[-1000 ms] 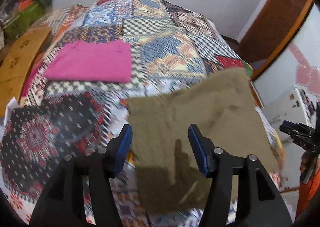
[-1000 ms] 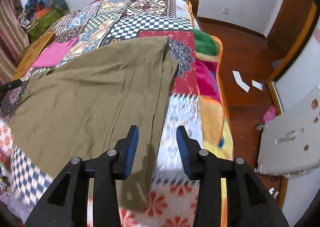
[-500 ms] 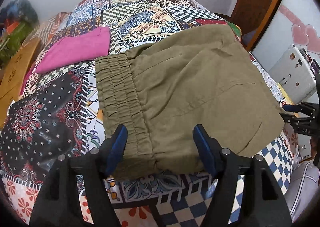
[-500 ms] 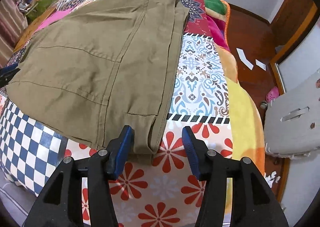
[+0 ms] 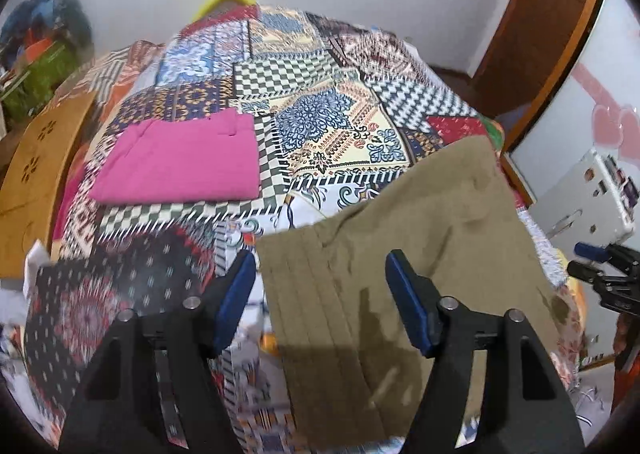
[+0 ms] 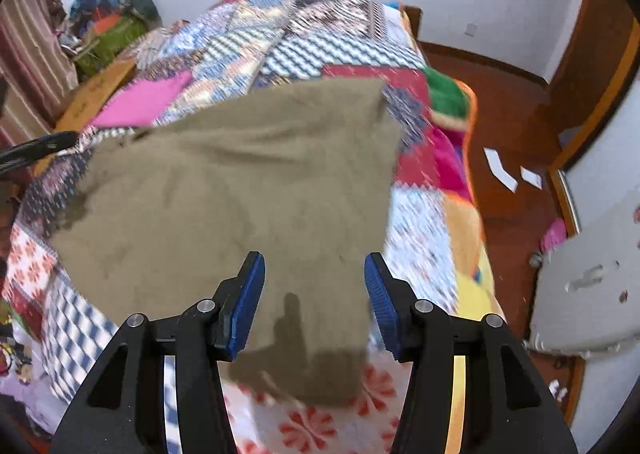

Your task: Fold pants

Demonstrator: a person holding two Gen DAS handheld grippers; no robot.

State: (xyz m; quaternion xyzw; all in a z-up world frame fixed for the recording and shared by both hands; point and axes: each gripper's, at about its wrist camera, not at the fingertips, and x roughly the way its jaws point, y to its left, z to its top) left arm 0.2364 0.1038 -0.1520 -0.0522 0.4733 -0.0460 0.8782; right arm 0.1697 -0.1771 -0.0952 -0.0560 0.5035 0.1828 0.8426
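Note:
The olive pants (image 5: 420, 234) lie folded on the patchwork quilt (image 5: 320, 102), near the bed's front edge. My left gripper (image 5: 320, 266) hovers over their left, stitched edge. Its jaws are closing, the cloth shows between them below, and the pads touch nothing. In the right wrist view the pants (image 6: 240, 182) are blurred. My right gripper (image 6: 313, 266) stands open above their near right corner, with cloth showing under the gap but not pinched. The right gripper (image 5: 600, 278) also shows at the left wrist view's right edge, and the left gripper (image 6: 36, 148) at the right wrist view's left edge.
A folded pink garment (image 5: 180, 162) lies further back on the left of the bed. A wooden board (image 5: 36, 174) leans at the bed's left side. On the right are a wooden floor with paper scraps (image 6: 500, 174) and a white panel (image 6: 592, 286).
Half a second ago both grippers were low and close over the pants' near edge. They have since pulled back and up, so more of the bed shows. The pants lie where they were.

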